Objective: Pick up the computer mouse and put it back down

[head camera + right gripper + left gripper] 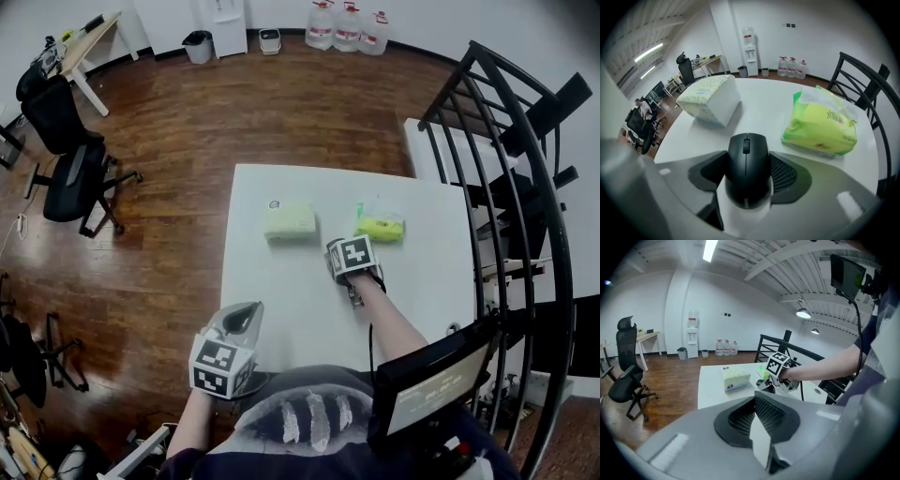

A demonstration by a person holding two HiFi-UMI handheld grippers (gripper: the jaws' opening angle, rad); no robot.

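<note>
Computer mouse (746, 168), black with its scroll wheel pointing away, sits lengthwise between the jaws of the right gripper (356, 292), both mesh pads pressed against its sides. The jaws stand partly apart, as wide as the mouse's body. This gripper points steeply down at the white table (281, 300), right of the table's middle and toward its near half. The right gripper view does not show whether the mouse's underside touches the tabletop.

Just beyond the mouse, on the far left, lies a pale yellow tissue pack (710, 98). On the far right lies a bright green wipes packet (822, 124) with a crinkled clear wrapper. The two are apart from each other and from the mouse.

The left gripper (246, 314) hangs at the table's near left edge, well apart from the mouse. Its jaws are closed together with nothing between them.

A black metal chair (506, 141) stands off the table's right side. An office chair (75, 169) sits on the wooden floor to the left, and water bottles (347, 26) line the far wall.
</note>
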